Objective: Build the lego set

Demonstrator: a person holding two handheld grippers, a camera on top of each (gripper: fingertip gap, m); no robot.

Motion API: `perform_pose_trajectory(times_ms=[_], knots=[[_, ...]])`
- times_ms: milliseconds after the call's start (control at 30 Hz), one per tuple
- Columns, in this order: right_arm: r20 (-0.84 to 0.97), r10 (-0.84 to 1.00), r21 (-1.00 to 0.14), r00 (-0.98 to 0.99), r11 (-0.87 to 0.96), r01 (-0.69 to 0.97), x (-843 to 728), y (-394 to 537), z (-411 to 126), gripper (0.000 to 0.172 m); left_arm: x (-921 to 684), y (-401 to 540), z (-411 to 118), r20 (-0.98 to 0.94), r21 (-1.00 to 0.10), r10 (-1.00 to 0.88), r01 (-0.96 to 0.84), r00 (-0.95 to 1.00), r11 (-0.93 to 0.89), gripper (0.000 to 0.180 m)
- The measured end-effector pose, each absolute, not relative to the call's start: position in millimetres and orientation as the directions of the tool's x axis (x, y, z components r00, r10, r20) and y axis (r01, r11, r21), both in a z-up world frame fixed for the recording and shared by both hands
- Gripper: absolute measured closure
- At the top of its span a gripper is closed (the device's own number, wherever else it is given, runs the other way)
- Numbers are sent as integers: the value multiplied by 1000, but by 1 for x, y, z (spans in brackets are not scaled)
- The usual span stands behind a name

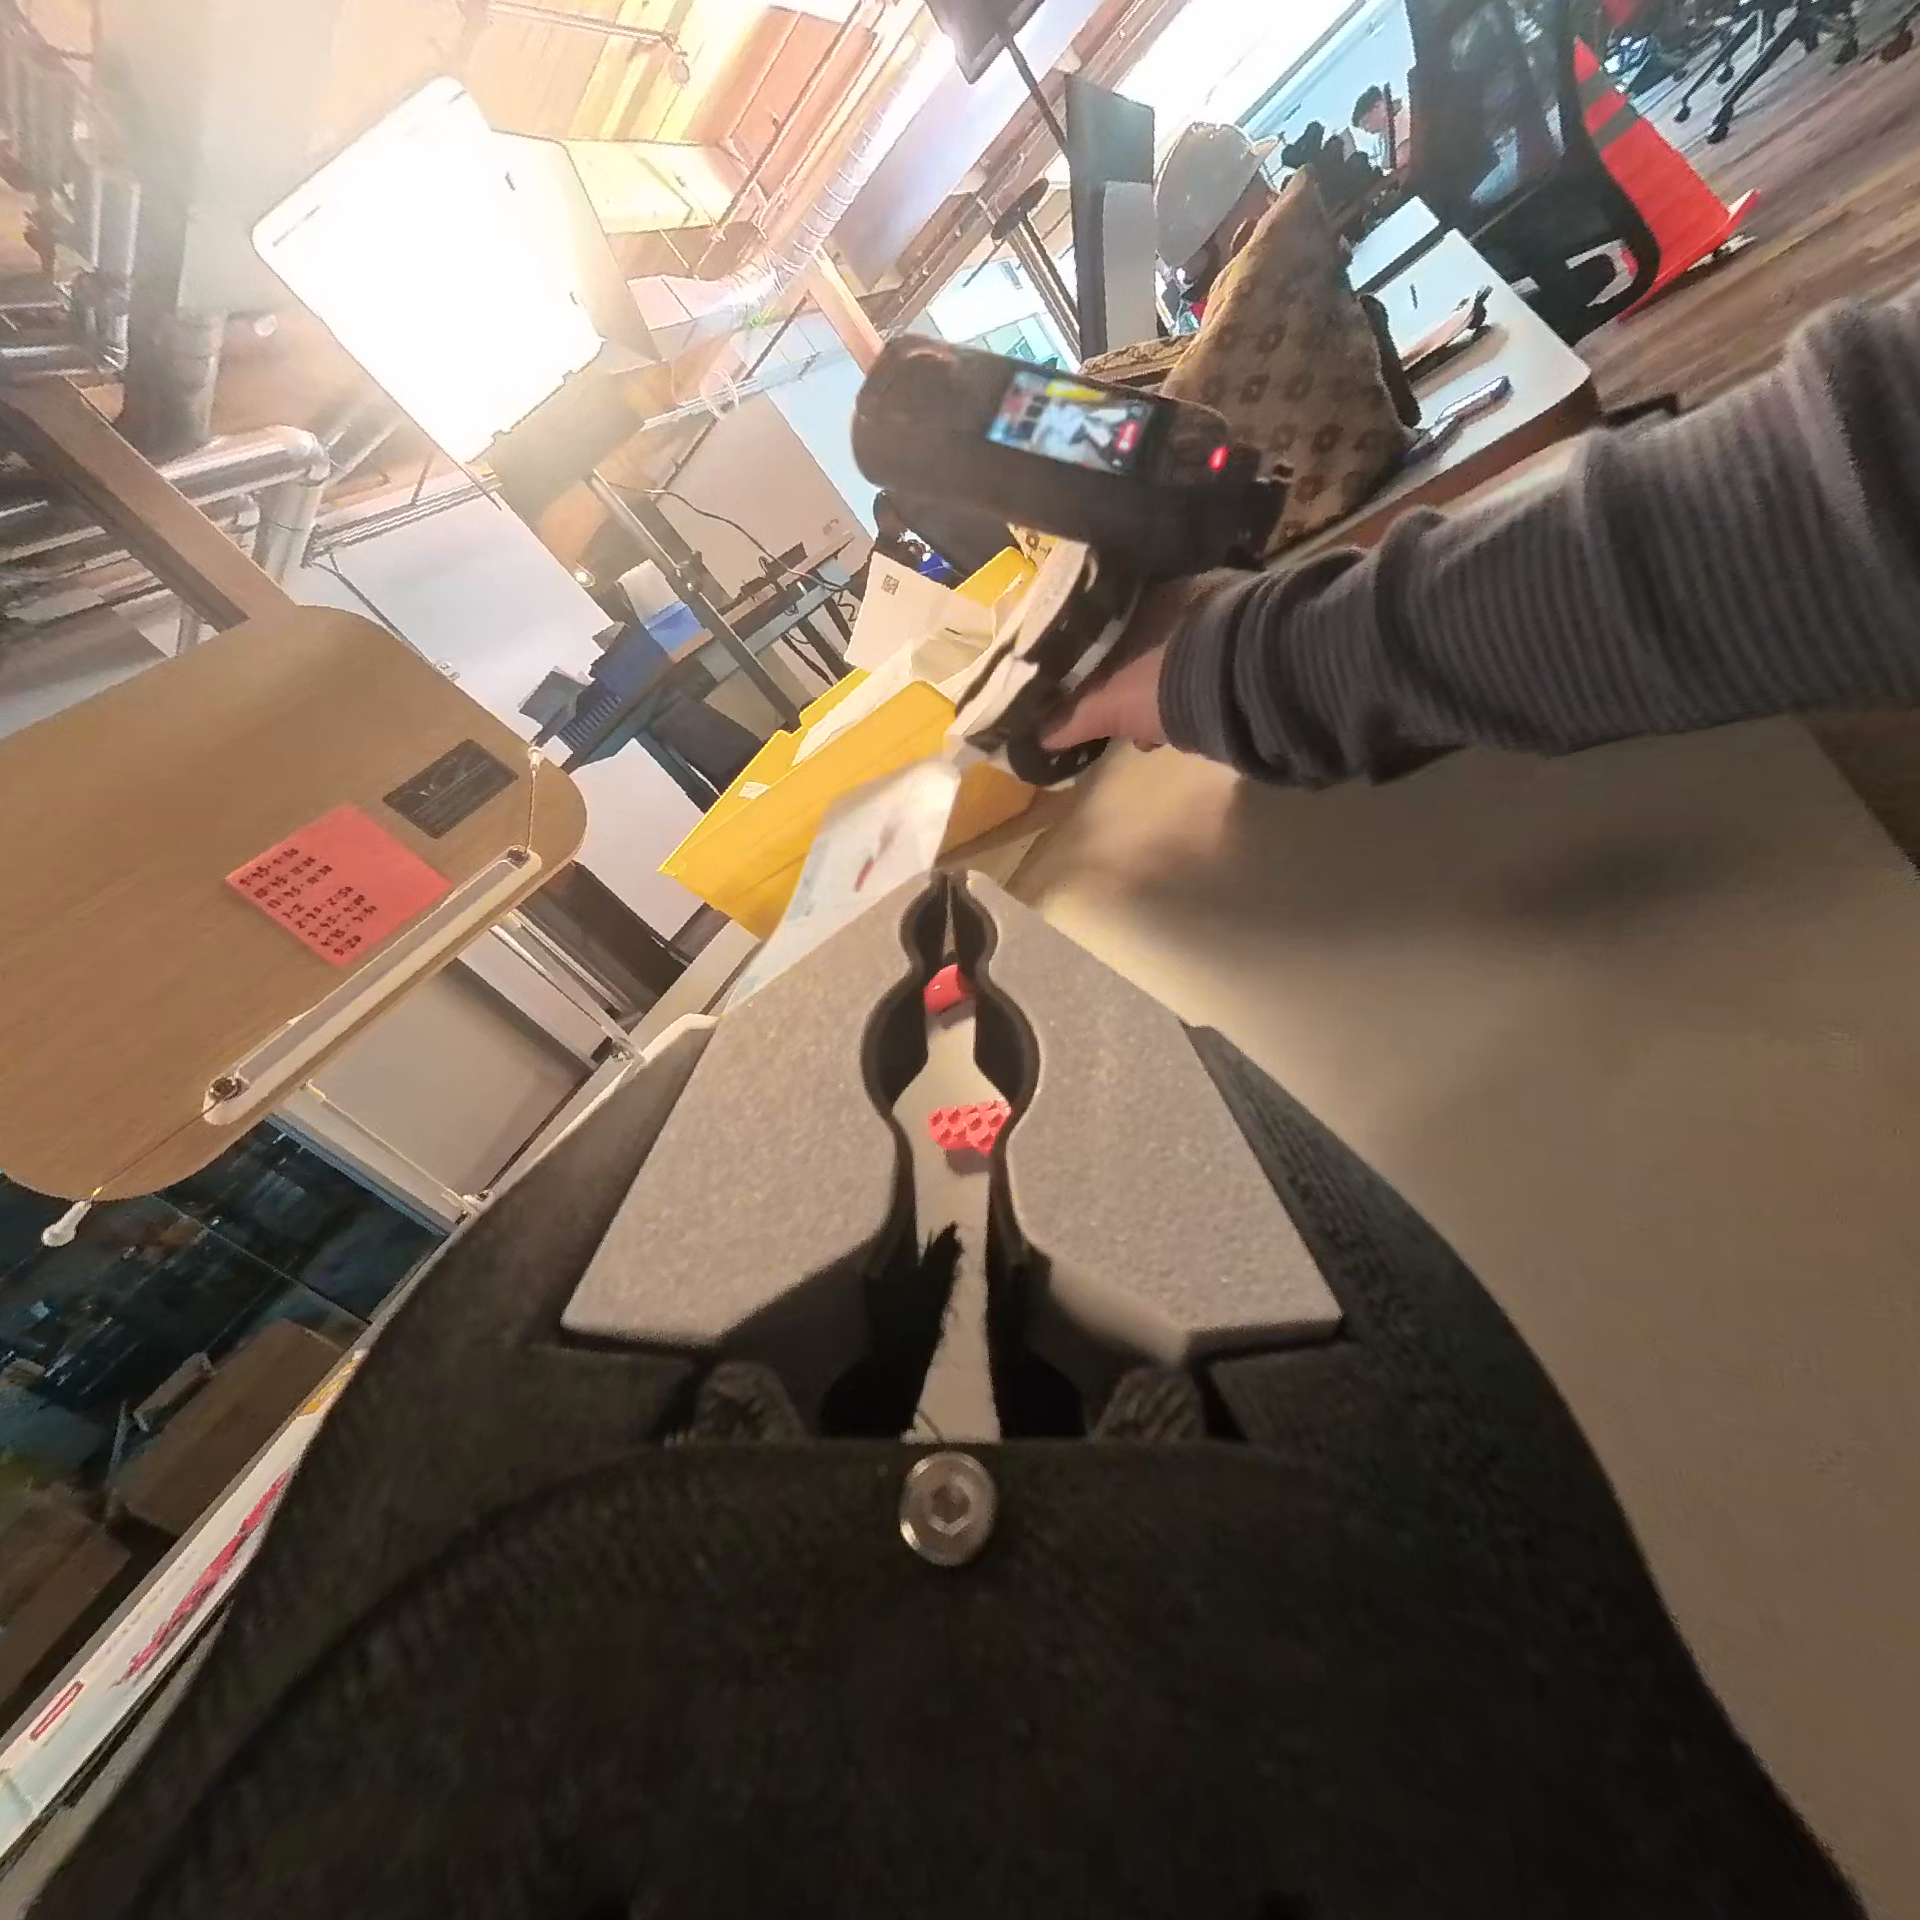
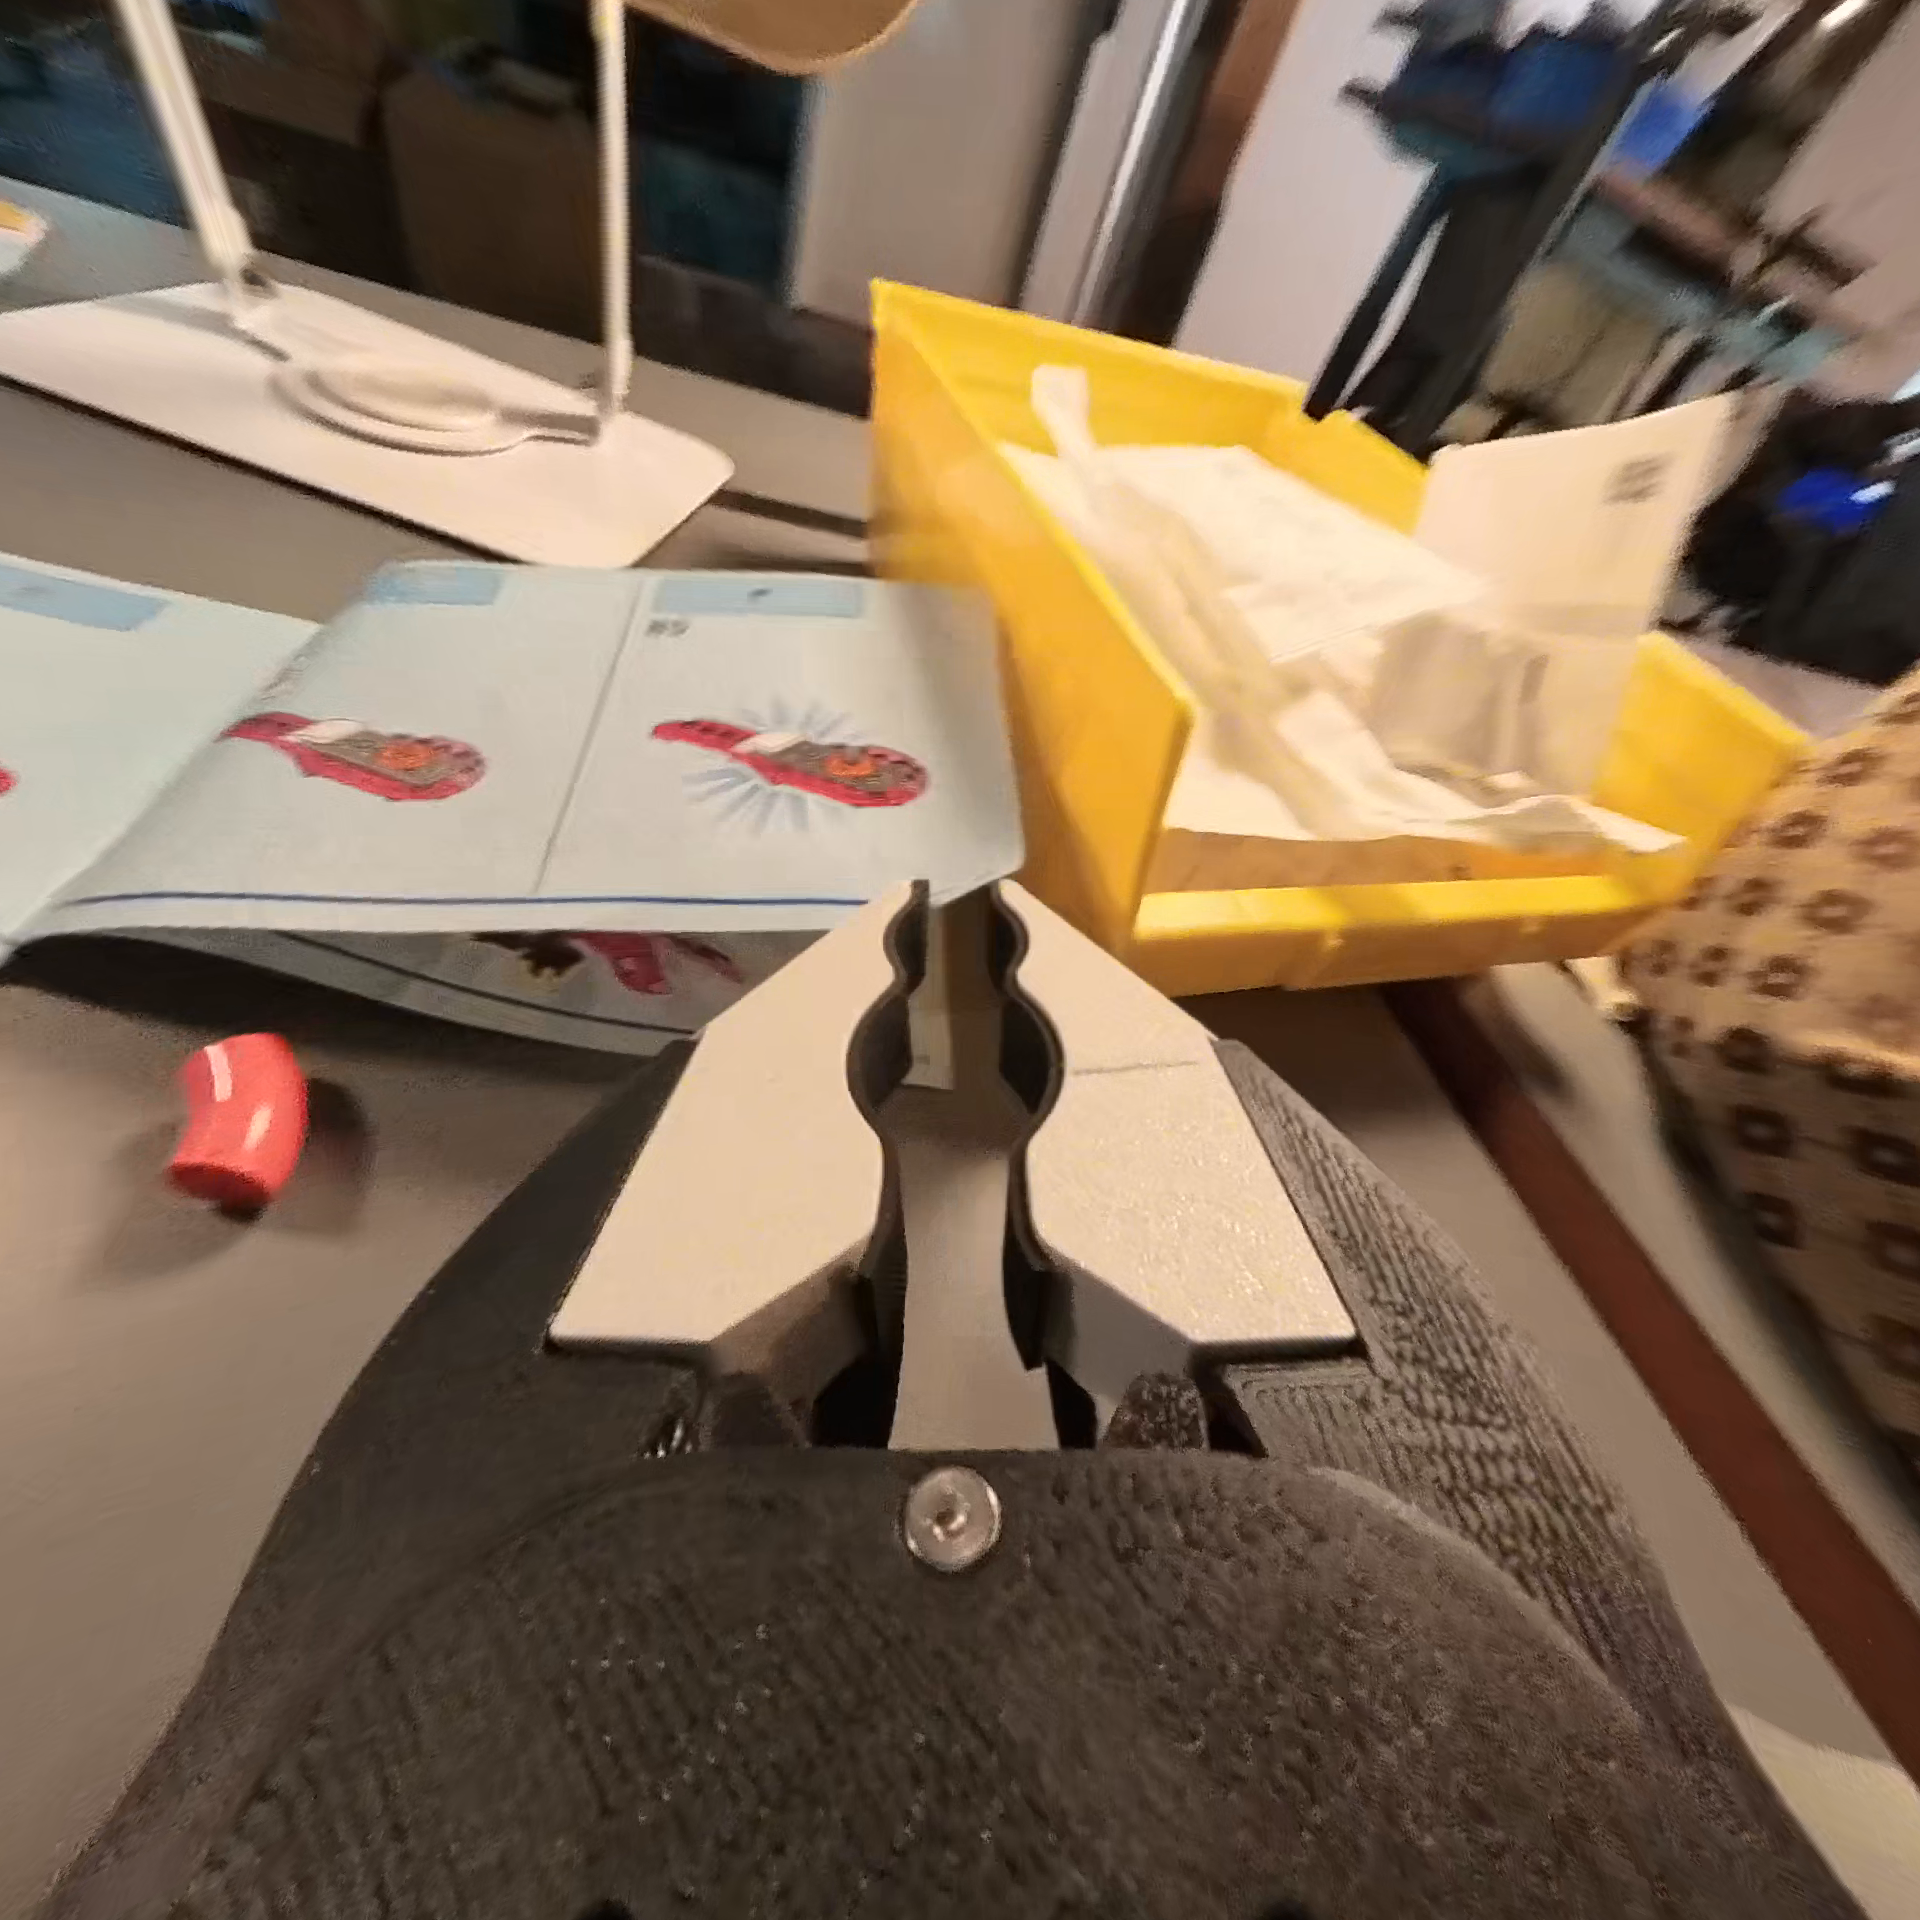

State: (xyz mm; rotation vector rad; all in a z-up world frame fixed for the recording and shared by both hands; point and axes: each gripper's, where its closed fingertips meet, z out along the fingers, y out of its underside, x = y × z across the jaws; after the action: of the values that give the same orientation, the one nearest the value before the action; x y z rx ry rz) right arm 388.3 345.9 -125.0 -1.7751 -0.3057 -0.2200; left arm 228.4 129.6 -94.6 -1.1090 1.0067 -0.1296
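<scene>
Evidently the pale blue printed instruction booklet (image 2: 520, 779) lies open on the grey tabletop (image 2: 156, 1403). Its top page arches up off the stack instead of lying flat, and the lifted corner reaches in between the jaws of the right gripper (image 2: 958, 896). Those jaws stand slightly apart. The paper edge runs along the inner face of the left-hand finger (image 2: 831, 1039), with a gap showing on the other side, so the page is not pinched there.

The left gripper (image 1: 948, 883) has its jaws together, with the tips right at the blurred edge of the same booklet (image 1: 862, 873). Whether paper is caught between them cannot be told. From the left wrist view, a hand (image 1: 1117, 717) in a grey ribbed sleeve holds the right gripper low beside the bin.

The yellow plastic open-fronted bin (image 2: 1091, 727) stands just beyond the booklet's right edge, touching or nearly touching the raised page. It holds crumpled white paper or plastic wrappings (image 2: 1299, 644), and a folded white sheet (image 2: 1558, 520) is propped against its far end. No loose parts show inside.

A small red curved tube piece (image 2: 239, 1122) lies on the tabletop just in front of the booklet. A red studded plate (image 1: 966, 1127) shows beneath the left gripper's fingers. A brown patterned fabric bag (image 2: 1818, 987) sits to the right of the bin.
</scene>
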Motion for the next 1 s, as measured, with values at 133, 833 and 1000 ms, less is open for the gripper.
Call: perform_pose_trajectory(times_ms=[133,833,1000], knots=[[423,-67,-905,904,-73,418,409,342,-103,157,227,131,-94,-603,-794,-544,-372,584,481,180],[127,703,-759,700,-385,525,222,343,-185,149,182,165,-67,-492,-840,-373,-318,786,439,180],[198,667,-801,718,-312,511,233,349,-173,139,164,181,-68,-452,-866,-326,-319,831,386,179]])
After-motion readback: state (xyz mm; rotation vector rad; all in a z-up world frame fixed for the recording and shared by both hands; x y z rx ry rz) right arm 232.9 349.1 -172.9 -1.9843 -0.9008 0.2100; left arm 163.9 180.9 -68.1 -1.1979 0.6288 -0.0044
